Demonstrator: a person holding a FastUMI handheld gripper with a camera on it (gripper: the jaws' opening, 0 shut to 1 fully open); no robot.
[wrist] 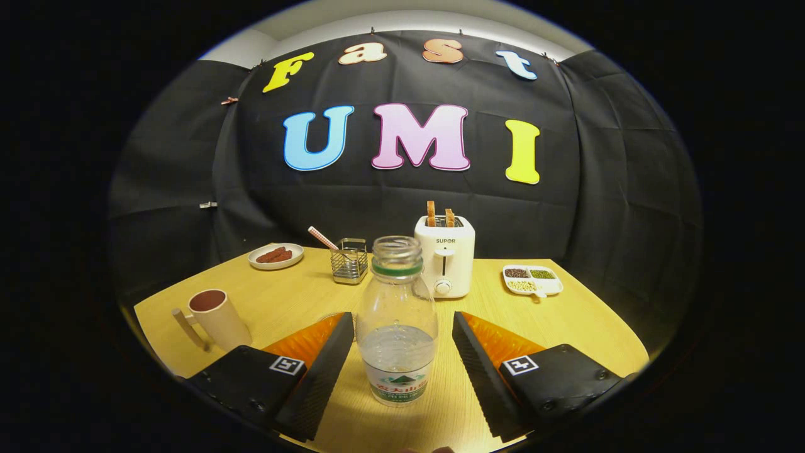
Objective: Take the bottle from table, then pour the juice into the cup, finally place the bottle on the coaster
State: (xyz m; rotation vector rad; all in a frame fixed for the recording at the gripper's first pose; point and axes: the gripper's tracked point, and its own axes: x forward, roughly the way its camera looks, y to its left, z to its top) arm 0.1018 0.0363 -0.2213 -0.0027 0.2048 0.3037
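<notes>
Gripper (400, 352): our fingers spread wide, low centre of frame, nothing gripped.
Bottle (397, 321): upright btwn our fingers, uncapped, partly filled, touching neither.
Cup (217, 318): lower left, on table (585, 314).
Toaster (445, 261): just behind bottle, w/ two slices up.

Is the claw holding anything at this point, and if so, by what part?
Nothing is held. The claw is open, its fingers standing either side of the bottle at its lower body, with a visible gap on both sides.
</notes>
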